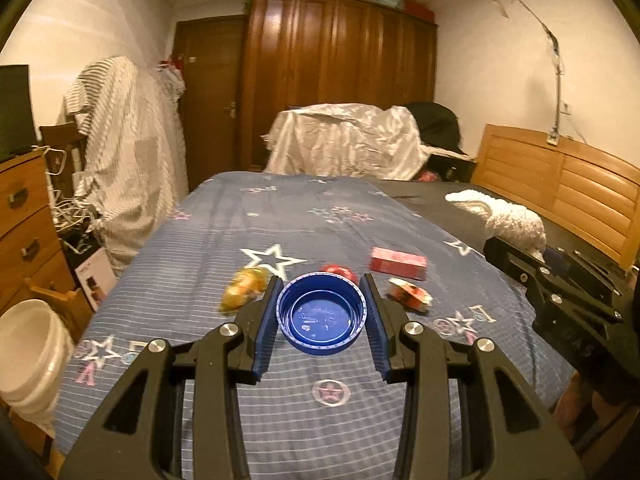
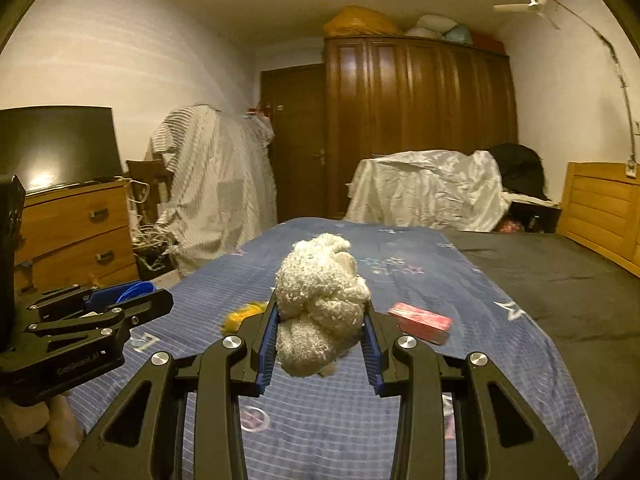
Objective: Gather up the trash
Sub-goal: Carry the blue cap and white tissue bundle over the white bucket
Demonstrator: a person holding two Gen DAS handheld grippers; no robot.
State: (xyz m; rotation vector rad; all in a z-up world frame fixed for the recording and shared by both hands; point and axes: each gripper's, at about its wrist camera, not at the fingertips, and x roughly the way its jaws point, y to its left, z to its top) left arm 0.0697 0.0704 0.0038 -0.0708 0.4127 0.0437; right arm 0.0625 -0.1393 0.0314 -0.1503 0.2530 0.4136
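**Trash pickup: two items in hand, four left on bed**

- Left gripper (image 1: 322, 312): jaws clamped on blue lid (image 1: 322, 314), held above bed (image 1: 224, 216).
- Right gripper (image 2: 320, 326): jaws clamped on white fuzzy wad (image 2: 320, 300).
- Left on blanket: yellow wrapper (image 1: 244, 288), red bit (image 1: 340, 271), pink box (image 1: 398, 263), crumpled carton (image 1: 410, 294).
- White bucket (image 1: 28, 356) at bedside, prob. the bin.
- Rm: wardrobe (image 1: 340, 80), dresser (image 1: 24, 224), covered furniture; dim light.

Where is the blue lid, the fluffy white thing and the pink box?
blue lid (image 1: 322, 314), left wrist view, its inside bottom.
fluffy white thing (image 2: 320, 304), right wrist view, its middle.
pink box (image 1: 397, 263), left wrist view, its long side.
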